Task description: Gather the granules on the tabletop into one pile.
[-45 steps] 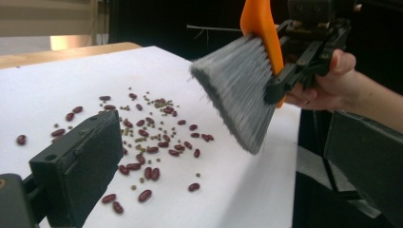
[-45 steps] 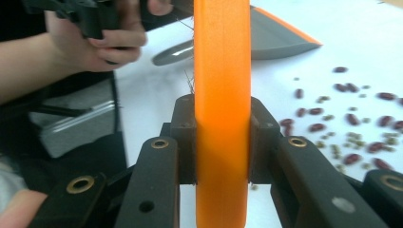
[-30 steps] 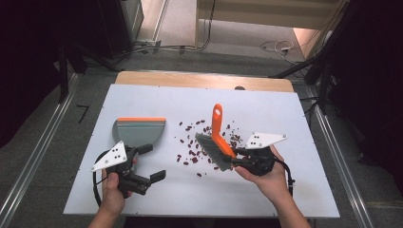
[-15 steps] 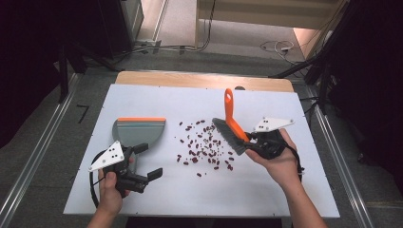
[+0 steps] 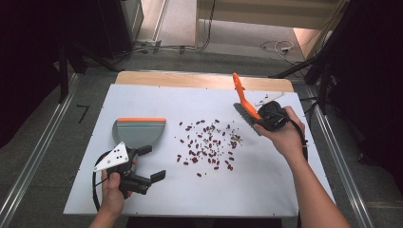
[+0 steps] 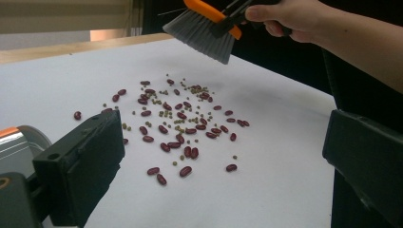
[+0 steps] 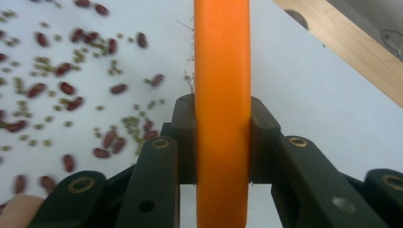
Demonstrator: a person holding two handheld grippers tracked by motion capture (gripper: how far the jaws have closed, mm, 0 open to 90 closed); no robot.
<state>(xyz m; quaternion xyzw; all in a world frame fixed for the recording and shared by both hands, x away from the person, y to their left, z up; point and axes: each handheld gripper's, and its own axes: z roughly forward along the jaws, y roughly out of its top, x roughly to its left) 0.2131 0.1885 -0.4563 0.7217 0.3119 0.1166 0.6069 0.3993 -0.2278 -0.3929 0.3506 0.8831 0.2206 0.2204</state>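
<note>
At nine o'clock the grey plastic dustpan with an orange rim (image 5: 139, 131) lies empty by the wide-jawed left gripper (image 5: 148, 164), while the right gripper (image 5: 259, 116) clamps the orange-handled grey-bristled brush (image 5: 242, 97) at two o'clock of the scattered red beans (image 5: 206, 145).

This looks like a lab or recording studio set up for test work, not a home. A plain white board (image 5: 142, 99) lies on a wooden surface (image 5: 199, 80) as a bare working area. Dark curtains (image 5: 28, 57) hang at nine and three o'clock, metal rails (image 5: 33, 161) run along the grey carpeted floor (image 5: 85, 95) on both sides, and loose cables (image 5: 275, 46) trail across the floor at twelve to one o'clock.
</note>
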